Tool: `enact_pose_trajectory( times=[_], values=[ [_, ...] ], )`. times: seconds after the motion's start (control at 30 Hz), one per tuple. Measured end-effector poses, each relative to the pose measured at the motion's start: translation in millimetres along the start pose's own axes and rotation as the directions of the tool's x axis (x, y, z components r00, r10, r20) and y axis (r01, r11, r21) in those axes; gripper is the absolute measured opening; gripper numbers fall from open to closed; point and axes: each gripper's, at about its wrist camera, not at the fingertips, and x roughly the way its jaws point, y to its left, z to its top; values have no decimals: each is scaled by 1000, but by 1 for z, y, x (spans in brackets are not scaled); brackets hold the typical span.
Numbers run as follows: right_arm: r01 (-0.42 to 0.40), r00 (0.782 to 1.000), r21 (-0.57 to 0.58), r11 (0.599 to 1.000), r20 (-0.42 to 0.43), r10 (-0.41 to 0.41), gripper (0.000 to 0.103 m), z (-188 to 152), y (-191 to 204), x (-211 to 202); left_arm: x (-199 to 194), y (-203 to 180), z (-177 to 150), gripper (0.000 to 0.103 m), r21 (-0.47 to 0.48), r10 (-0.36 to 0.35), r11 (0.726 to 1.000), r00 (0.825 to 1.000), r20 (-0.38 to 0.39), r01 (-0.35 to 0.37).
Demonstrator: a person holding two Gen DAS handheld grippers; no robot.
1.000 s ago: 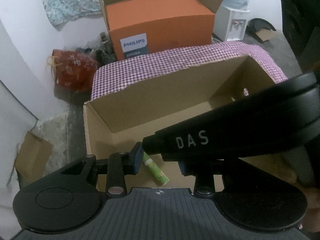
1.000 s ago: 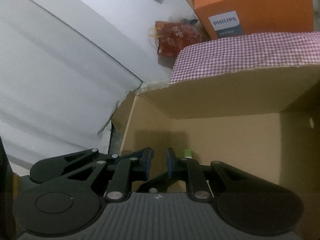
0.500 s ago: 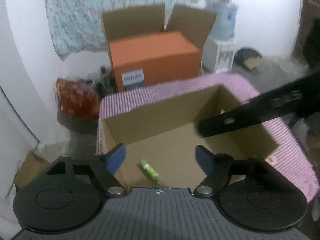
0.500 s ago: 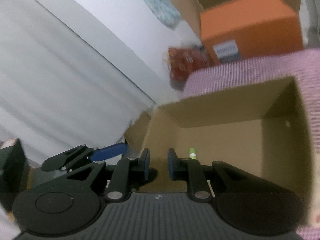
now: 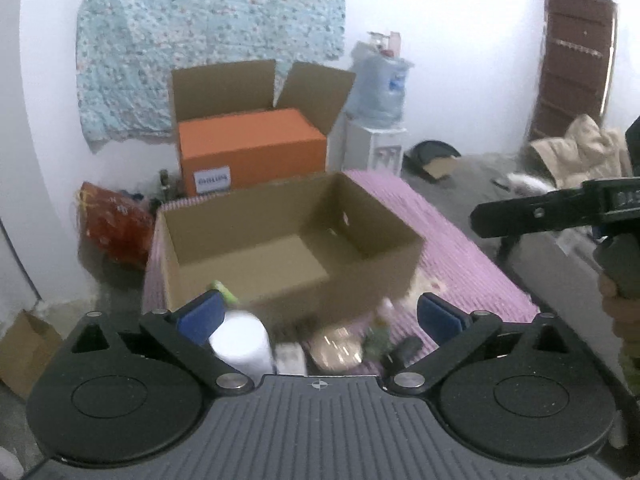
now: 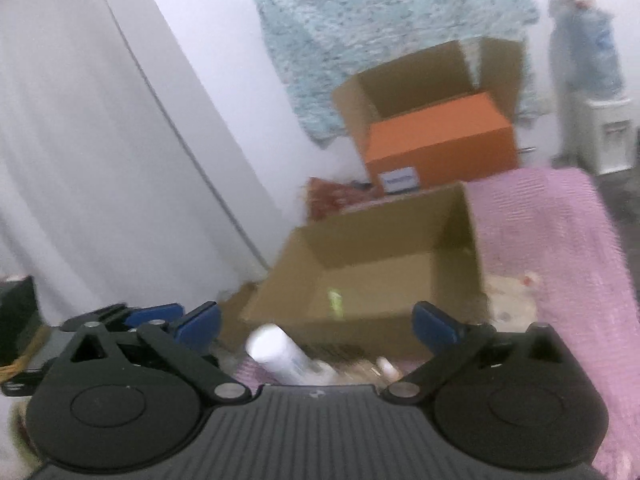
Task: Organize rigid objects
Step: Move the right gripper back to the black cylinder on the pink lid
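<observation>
Cardboard box (image 5: 288, 248) sits open on the pink checked cloth (image 5: 448, 232) covering the desk, with a small green tube (image 6: 334, 300) lying on its floor near the front wall. Both grippers hang back in front of it: left gripper (image 5: 318, 312) and right gripper (image 6: 316, 322) have just been opening and now stand spread wide, nothing between the blue pads. Just in front of the box there's a white bottle (image 5: 240, 344) plus a blurry little pile of other stuff, too smeared to name. Behind it is an orange box (image 5: 250, 150) inside a bigger open carton, and a water dispenser (image 5: 376, 120) against the wall.
</observation>
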Motion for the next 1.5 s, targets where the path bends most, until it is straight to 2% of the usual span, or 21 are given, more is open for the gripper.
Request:
enact_pose_trajectory(
  times=[0.13, 0.27, 0.33, 0.4, 0.53, 0.67, 0.77, 0.83, 0.97, 1.1, 1.23, 1.37, 1.47, 1.5],
  values=[
    [169, 986, -33, 985, 2, -170, 103, -36, 2, -5, 4, -15, -31, 103, -40, -51, 998, 999, -4, 51],
    [349, 937, -108, 931, 13, -349, 103, -63, 9, -8, 15, -24, -49, 103, -64, -70, 996, 997, -27, 69],
    [397, 917, -143, 907, 31, -397, 103, -72, 12, -8, 20, -27, -54, 103, -70, -70, 995, 997, -33, 67],
    [414, 910, -162, 896, 52, -411, 103, -77, 10, -11, 20, -31, -58, 103, -69, -66, 996, 997, -27, 64],
    [385, 923, -163, 908, 86, -376, 103, -85, 4, -20, 17, -36, -66, 103, -46, -44, 998, 999, -2, 44],
    [247, 967, -147, 958, 107, -233, 103, -95, 0, -31, 23, -36, -72, 103, -56, -37, 998, 999, -11, 36],
    [183, 981, -82, 980, 88, -176, 103, -99, -8, -26, 26, -31, -76, 103, -75, -38, 997, 999, -16, 36],
    [147, 986, -43, 988, 83, -143, 103, -102, -15, -25, 27, -28, -78, 103, -77, -45, 996, 999, -11, 44],
    [134, 988, 17, 991, 70, -135, 103, -105, -27, -20, 28, -24, -80, 103, -59, -48, 997, 999, 5, 48],
    [105, 993, 68, 992, 48, -109, 102, -106, -35, -10, 35, -29, -80, 103, 2, -6, 1000, 1000, -5, 6],
    [73, 997, 102, 992, 15, -75, 96, -108, -41, 6, 47, -33, -83, 101, 64, -6, 998, 1000, -12, 7],
    [26, 1000, 180, 983, -18, -23, 85, -109, -51, 24, 63, -37, -83, 92, 110, -9, 994, 999, -46, 14],
    [-1, 999, 233, 973, -40, 11, 79, -110, -59, 37, 76, -38, -84, 75, 120, -32, 992, 995, -93, 43],
    [-7, 999, 247, 969, -48, 19, 75, -111, -61, 41, 79, -38, -84, 73, 121, -40, 991, 993, -107, 53]
  ],
)
